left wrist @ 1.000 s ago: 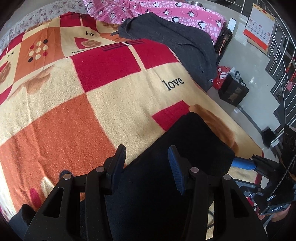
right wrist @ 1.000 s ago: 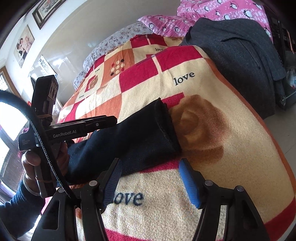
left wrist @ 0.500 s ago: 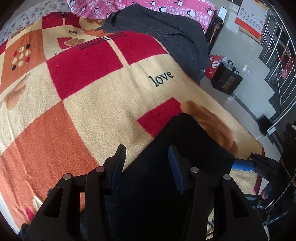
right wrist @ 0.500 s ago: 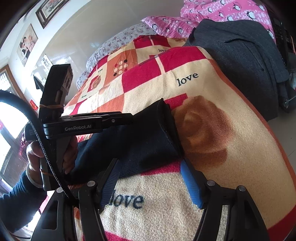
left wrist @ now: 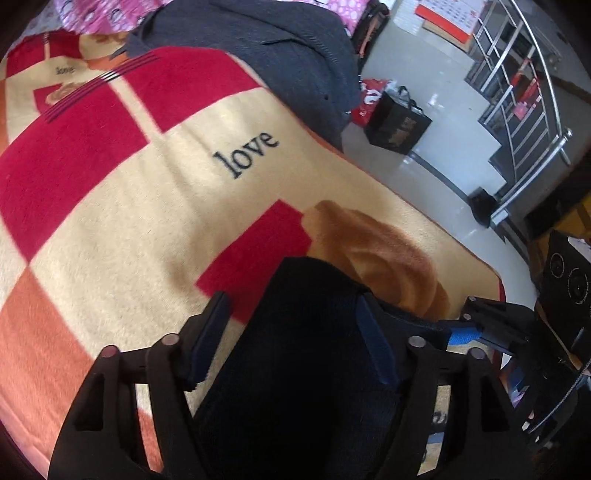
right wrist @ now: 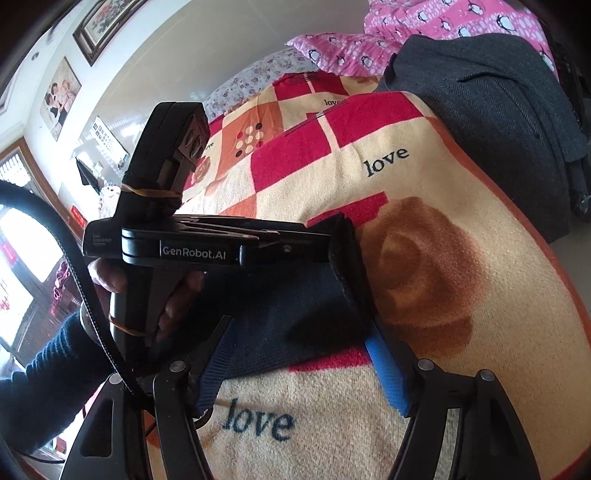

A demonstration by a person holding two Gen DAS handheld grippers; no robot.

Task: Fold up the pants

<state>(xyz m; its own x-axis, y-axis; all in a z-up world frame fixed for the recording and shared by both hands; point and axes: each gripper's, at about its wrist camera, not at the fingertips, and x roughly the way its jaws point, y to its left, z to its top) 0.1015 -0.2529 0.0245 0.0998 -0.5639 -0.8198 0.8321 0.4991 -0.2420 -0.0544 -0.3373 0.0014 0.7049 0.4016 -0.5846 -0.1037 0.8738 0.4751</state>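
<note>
Our left claw (left wrist: 291, 317) has its jaws opening, spread wide over the folded dark navy knit pants (left wrist: 306, 362); the cloth lies between the fingers, but the blue pads are not pressing on it. In the right wrist view this same left claw (right wrist: 332, 240) reaches in side-on, tips right at the folded end of the pants (right wrist: 295, 317), gripped by a hand (right wrist: 147, 291) in a dark blue sleeve (right wrist: 44, 384).

Our right claw (right wrist: 303, 354) is also opening, jaws apart. The near edge of the pants sits between the blue-padded fingers (right wrist: 388, 373); the left pad lies over the cloth and the right pad just beside its corner, though we see no pinch.

Pants: thick, matte, near-black navy, fine knit texture, folded into a compact long bundle. One end is a rounded doubled fold with stacked layer edges showing. They lie flat on the fleece bed blanket with red, orange and cream checks (right wrist: 424, 424), beside a printed brown rose (right wrist: 424, 273) and between two "love" prints, near the bed's edge.

Further out: a dark grey woven jacket (right wrist: 498, 122) lies on the blanket, pink penguin-print bedding (right wrist: 424, 33) behind it. On the glossy floor (left wrist: 443, 96) off the bed stand a black paper bag (left wrist: 399, 127) and a metal railing (left wrist: 535, 92).
</note>
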